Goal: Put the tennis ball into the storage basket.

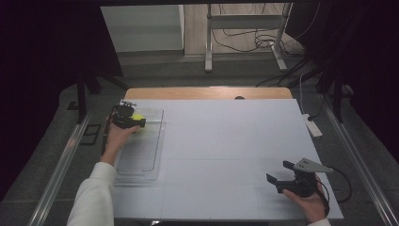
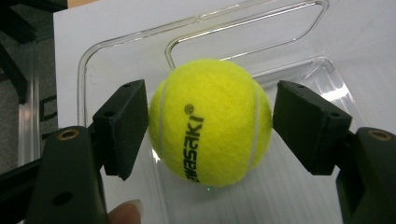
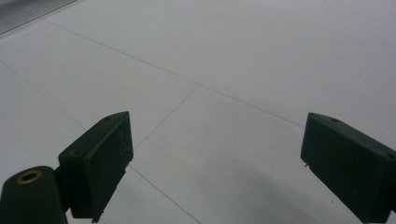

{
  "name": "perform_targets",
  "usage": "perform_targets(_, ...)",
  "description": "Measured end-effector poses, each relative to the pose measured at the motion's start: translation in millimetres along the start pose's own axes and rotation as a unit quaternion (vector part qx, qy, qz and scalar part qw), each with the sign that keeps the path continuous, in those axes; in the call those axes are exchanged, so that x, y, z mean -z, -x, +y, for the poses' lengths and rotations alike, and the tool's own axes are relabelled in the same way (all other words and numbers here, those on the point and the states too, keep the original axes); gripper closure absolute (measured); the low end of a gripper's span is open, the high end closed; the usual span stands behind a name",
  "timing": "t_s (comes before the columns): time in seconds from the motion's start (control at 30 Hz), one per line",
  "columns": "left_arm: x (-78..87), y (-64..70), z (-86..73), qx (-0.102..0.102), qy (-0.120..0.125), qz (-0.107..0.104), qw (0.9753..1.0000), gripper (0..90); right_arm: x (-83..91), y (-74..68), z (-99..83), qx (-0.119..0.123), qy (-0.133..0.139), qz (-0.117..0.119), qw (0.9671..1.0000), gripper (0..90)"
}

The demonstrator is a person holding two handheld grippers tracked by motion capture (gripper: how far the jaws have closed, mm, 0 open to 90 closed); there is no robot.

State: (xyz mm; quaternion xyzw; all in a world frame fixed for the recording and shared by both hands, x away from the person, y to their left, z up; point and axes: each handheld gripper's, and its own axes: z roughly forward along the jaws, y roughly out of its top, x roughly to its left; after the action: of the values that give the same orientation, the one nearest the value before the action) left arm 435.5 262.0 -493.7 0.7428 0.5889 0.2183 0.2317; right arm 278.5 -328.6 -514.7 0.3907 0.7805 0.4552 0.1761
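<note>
A yellow tennis ball (image 2: 210, 121) printed with black letters sits between the jaws of my left gripper (image 2: 211, 122), with both pads against its sides. It hangs just over the far end of a clear plastic tray (image 2: 84, 70). From above, the ball (image 1: 138, 117) and left gripper (image 1: 136, 120) are over the far end of the tray (image 1: 141, 175) at the table's left. My right gripper (image 1: 278, 171) rests near the front right corner, open and holding nothing. Its own view has the right gripper (image 3: 215, 158) with jaws wide apart over bare white surface.
A white mat (image 1: 226, 150) covers the table, with a wooden edge (image 1: 207, 92) at the far side. A white power strip (image 1: 312, 126) lies off the right edge. A metal stand (image 1: 244, 33) and cables are on the floor behind.
</note>
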Motion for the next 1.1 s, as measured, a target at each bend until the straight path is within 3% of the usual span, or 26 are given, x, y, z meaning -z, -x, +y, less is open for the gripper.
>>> perform_targets(0.27, -0.6, -0.5, 0.0, 0.007, 0.0, -0.002, 1.0, 20.2, 0.2, -0.2, 0.0, -0.001, 0.0, 0.0, 1.0, 9.5)
perform_targets(0.5, 7.6, -3.1, 0.1, 0.014, 0.026, -0.025, 0.9993, 15.7, 0.2, -0.2, 0.0, 0.0, 0.0, 0.0, 1.0, 9.5)
perform_targets(0.93, 24.8, -3.0, -0.8, 0.015, 0.054, -0.05, 0.9972, 15.3, 0.4, -0.3, 0.1, -0.001, 0.0, -0.001, 1.0, 9.5)
perform_targets(1.1, 35.1, 0.8, -3.2, 0.012, 0.074, -0.065, 0.9951, 15.3, 0.8, -0.6, 0.3, -0.001, 0.0, -0.001, 1.0, 9.5)
